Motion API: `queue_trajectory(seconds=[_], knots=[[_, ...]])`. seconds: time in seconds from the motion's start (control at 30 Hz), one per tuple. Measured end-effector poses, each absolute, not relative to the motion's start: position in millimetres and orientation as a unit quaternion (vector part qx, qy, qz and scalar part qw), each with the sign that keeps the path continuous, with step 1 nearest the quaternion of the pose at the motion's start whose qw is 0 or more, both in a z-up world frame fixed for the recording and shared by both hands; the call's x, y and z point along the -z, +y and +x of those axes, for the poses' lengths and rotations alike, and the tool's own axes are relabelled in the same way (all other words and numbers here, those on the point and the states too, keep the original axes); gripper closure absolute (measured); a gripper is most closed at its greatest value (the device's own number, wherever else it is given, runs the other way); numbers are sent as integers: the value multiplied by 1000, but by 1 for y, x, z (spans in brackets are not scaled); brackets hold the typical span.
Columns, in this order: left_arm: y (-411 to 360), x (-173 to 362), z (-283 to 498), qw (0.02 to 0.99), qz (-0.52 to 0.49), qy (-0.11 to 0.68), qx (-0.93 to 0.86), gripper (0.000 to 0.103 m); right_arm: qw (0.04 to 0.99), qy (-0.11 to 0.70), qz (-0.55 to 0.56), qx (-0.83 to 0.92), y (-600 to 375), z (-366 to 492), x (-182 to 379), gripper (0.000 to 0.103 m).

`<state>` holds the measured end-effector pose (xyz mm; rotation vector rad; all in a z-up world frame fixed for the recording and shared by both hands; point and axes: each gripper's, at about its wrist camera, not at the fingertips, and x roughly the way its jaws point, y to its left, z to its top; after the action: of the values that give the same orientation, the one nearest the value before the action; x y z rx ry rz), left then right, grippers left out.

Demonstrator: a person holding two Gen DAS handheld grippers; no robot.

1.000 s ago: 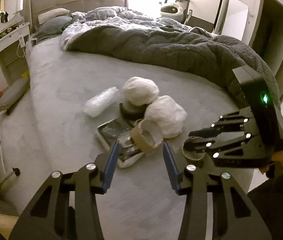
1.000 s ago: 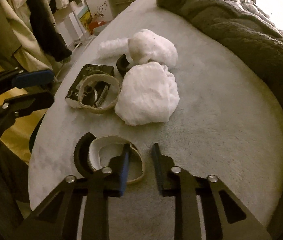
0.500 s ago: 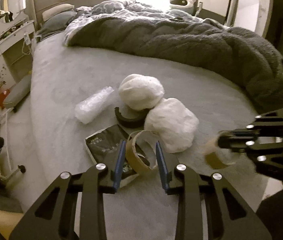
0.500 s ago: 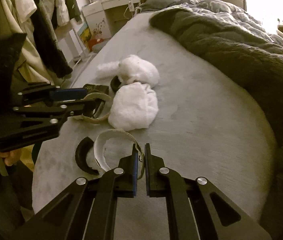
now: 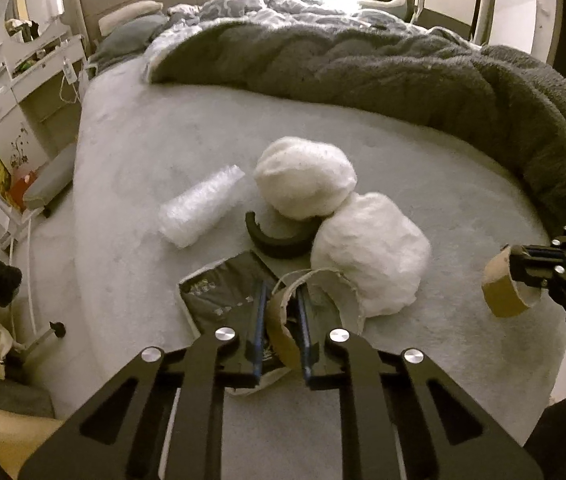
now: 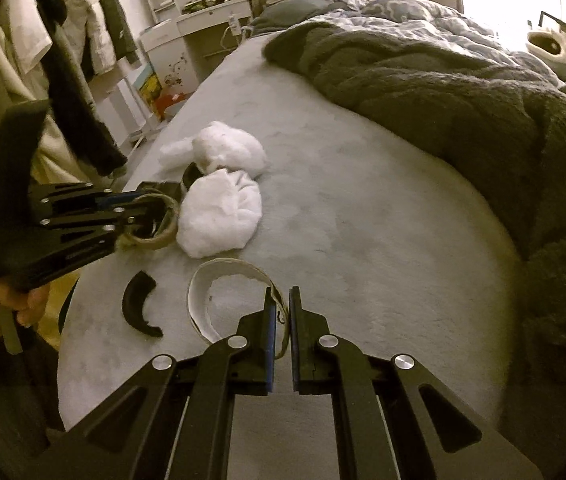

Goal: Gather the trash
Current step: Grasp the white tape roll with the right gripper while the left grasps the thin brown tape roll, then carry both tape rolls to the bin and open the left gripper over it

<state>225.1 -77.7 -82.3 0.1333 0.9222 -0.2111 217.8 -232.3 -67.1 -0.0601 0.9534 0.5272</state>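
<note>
Both tools now clamped, left tool (image 5: pixel 279 322) on tape ring (image 5: pixel 283 320), right tool (image 6: pixel 281 320) on cardboard ring (image 6: pixel 219 300)

a: what is seen of the bed cover (image 5: pixel 463 320)?

b: a pale grey cloth, matt and slightly napped. the blanket (image 5: pixel 403 76) is shown as a thick, fuzzy dark grey fleece.

a: and the rings?

b: the tape ring (image 5: pixel 283 328) between the black matt fingers (image 5: pixel 259 320) is seen as rough brown cardboard with a white inner face. the second ring (image 6: pixel 211 292) looks like the same card, white inside.

a: the white lumps?

b: two wads (image 5: pixel 367 256) of soft, crumpled paper or cloth; which one cannot be told. the roll (image 5: pixel 199 212) is seen as clear, wrinkled plastic, the packet (image 5: pixel 223 292) as dark glossy film, the curved piece (image 6: pixel 137 308) as smooth black plastic. bright metal screw heads (image 6: pixel 237 341) are set in the gripper arms.
</note>
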Motion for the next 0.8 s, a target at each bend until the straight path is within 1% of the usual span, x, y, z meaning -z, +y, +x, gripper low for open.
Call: queue_trajectory(seconds=[0.03, 0.07, 0.47, 0.57, 0.8], knots=[[-77, 80, 223, 889, 60, 442, 104, 95, 857, 451, -23, -248, -233, 218, 65, 97], [-75, 75, 221, 890, 52, 440, 108, 96, 860, 448, -16, -246, -233, 219, 62, 97], [-40, 38, 186, 913, 18, 397, 97, 96, 874, 423, 26, -240, -207, 207, 37, 97], [-23, 37, 175, 915, 3, 394, 86, 96, 875, 417, 31, -243, -194, 204, 31, 97], [16, 44, 151, 920, 4, 389, 50, 96, 878, 403, 20, -257, -149, 188, 13, 97]])
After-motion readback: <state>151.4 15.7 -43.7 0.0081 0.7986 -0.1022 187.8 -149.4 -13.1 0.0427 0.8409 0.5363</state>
